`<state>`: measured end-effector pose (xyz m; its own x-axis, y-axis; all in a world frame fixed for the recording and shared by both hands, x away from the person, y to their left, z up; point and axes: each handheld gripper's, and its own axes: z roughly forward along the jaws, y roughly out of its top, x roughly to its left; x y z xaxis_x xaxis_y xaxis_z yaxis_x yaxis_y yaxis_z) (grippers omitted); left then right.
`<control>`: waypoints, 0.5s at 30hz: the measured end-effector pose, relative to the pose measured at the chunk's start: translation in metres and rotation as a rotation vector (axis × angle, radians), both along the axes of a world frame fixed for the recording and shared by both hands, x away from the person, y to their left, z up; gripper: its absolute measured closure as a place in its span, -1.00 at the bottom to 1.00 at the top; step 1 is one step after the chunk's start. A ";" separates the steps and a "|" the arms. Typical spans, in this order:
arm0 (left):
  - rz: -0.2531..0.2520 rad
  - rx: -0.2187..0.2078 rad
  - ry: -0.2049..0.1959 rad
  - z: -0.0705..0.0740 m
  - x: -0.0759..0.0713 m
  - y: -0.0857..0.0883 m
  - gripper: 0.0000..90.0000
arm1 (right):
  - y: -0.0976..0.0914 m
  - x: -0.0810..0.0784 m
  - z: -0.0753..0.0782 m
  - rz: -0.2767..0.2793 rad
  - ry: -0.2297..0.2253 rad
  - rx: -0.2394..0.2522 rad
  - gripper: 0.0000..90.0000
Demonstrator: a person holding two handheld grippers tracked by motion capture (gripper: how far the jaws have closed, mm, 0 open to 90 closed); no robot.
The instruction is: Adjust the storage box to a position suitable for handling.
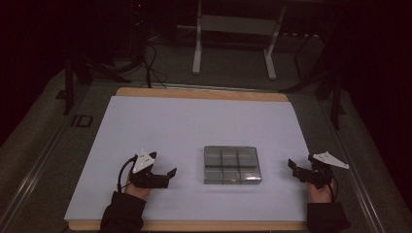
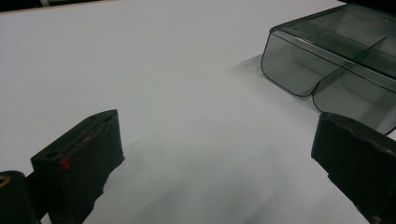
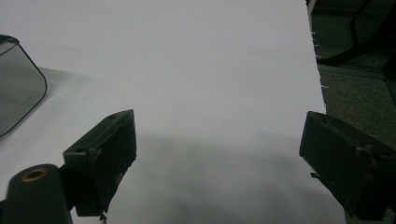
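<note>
A smoky clear plastic box [image 1: 232, 165] with several compartments, none holding anything I can see, lies on the white sheet [image 1: 194, 126] near the table's front middle. My left gripper [image 1: 166, 176] rests on the sheet a short way left of the box, jaws wide apart and nothing between them. In the left gripper view the gripper [image 2: 219, 154] is open and the box [image 2: 327, 60] sits ahead at the upper right. My right gripper [image 1: 296, 170] stands open at the sheet's right edge, right of the box. In the right gripper view the gripper [image 3: 219, 149] frames bare sheet, with the box corner [image 3: 18, 88] at far left.
The sheet covers a wooden tabletop [image 1: 194, 92] whose rim shows at back and front. Grey carpet [image 3: 359, 93] lies beyond the sheet's right edge. White frame legs [image 1: 197, 48] and dark cables [image 1: 150, 63] stand on the floor behind the table.
</note>
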<state>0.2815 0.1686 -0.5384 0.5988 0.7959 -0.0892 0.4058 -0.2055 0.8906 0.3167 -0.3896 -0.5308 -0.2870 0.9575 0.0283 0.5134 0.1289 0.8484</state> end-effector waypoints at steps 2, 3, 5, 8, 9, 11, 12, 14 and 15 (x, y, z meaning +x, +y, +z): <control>-0.007 -0.011 0.009 0.000 0.001 0.001 -0.93 | 0.001 0.001 0.000 0.009 0.007 -0.005 -0.72; -0.007 -0.017 0.009 0.000 0.001 0.002 -0.93 | 0.001 0.001 0.000 0.009 0.007 -0.005 -0.72; -0.010 -0.021 0.012 0.000 0.001 0.003 -0.93 | 0.001 0.001 0.000 0.009 0.008 -0.010 -0.72; -0.013 -0.018 0.012 0.000 0.001 0.002 -0.93 | 0.001 0.001 0.000 0.004 0.005 -0.011 -0.73; -0.012 -0.016 0.013 0.000 0.001 0.002 -0.93 | 0.001 0.001 0.000 0.000 0.006 -0.011 -0.73; -0.016 -0.016 0.015 0.000 0.002 0.002 -0.93 | 0.002 0.001 0.000 -0.002 0.008 -0.014 -0.73; -0.023 -0.022 0.014 0.000 0.001 0.002 -0.93 | 0.002 0.001 0.000 0.000 0.007 -0.020 -0.73; -0.040 -0.030 0.006 0.000 0.001 0.003 -0.93 | 0.003 0.001 0.000 0.005 0.006 -0.033 -0.73; -0.042 -0.024 0.004 0.000 0.001 0.002 -0.93 | 0.003 0.001 -0.001 0.007 0.008 -0.035 -0.71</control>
